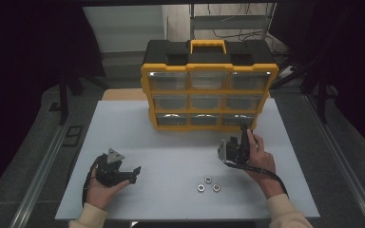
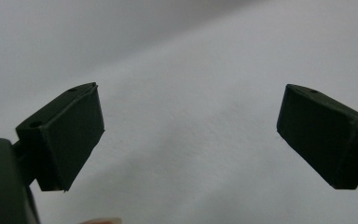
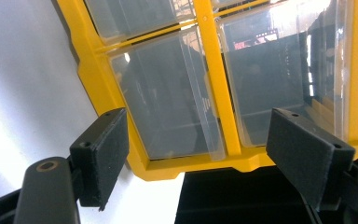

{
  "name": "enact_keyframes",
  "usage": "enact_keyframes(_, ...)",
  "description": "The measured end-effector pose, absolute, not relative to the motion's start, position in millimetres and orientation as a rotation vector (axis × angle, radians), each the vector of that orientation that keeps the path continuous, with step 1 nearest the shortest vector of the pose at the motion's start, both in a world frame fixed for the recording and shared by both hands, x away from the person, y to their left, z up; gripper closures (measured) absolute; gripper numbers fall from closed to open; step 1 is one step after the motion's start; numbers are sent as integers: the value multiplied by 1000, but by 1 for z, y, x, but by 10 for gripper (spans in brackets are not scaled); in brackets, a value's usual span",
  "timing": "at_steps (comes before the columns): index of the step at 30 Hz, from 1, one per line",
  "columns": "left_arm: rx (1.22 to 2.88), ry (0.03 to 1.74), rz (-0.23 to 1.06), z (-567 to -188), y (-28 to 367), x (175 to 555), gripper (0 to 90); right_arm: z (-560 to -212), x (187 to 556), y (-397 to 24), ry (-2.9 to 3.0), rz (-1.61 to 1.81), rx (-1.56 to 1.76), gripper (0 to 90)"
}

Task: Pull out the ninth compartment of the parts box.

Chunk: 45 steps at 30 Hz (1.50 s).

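A yellow and black drawer cabinet [image 1: 209,90] with clear drawers stands at the back middle of the white table [image 1: 138,128]. Three metal nuts [image 1: 208,184] lie close together near the front, right of centre. My right gripper [image 1: 243,129] points at the cabinet's bottom right drawer, close to its front. In the right gripper view the right gripper [image 3: 196,140] is open and holds nothing, with a clear drawer [image 3: 168,102] and the yellow frame [image 3: 214,84] just ahead. My left gripper [image 1: 133,173] rests low at the front left, pointing right. In the left gripper view the left gripper [image 2: 191,121] is open over bare table.
A black and yellow carry handle [image 1: 208,46] tops the cabinet. Dark curtains and a metal floor rail [image 1: 43,166] flank the table. Bare white surface lies between the left gripper and the nuts.
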<state>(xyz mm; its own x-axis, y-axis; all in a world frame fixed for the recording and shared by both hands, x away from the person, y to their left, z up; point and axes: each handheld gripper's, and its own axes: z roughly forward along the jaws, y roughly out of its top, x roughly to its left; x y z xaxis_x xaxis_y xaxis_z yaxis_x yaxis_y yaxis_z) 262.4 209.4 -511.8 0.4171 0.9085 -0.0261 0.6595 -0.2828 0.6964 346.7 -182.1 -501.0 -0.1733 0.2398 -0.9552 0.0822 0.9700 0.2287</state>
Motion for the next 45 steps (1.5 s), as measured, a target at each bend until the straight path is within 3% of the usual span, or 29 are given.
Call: enact_keyframes(45, 2037, 1327, 510, -512, 210, 262, 77, -508, 381, -178, 1749, 124, 244, 242)
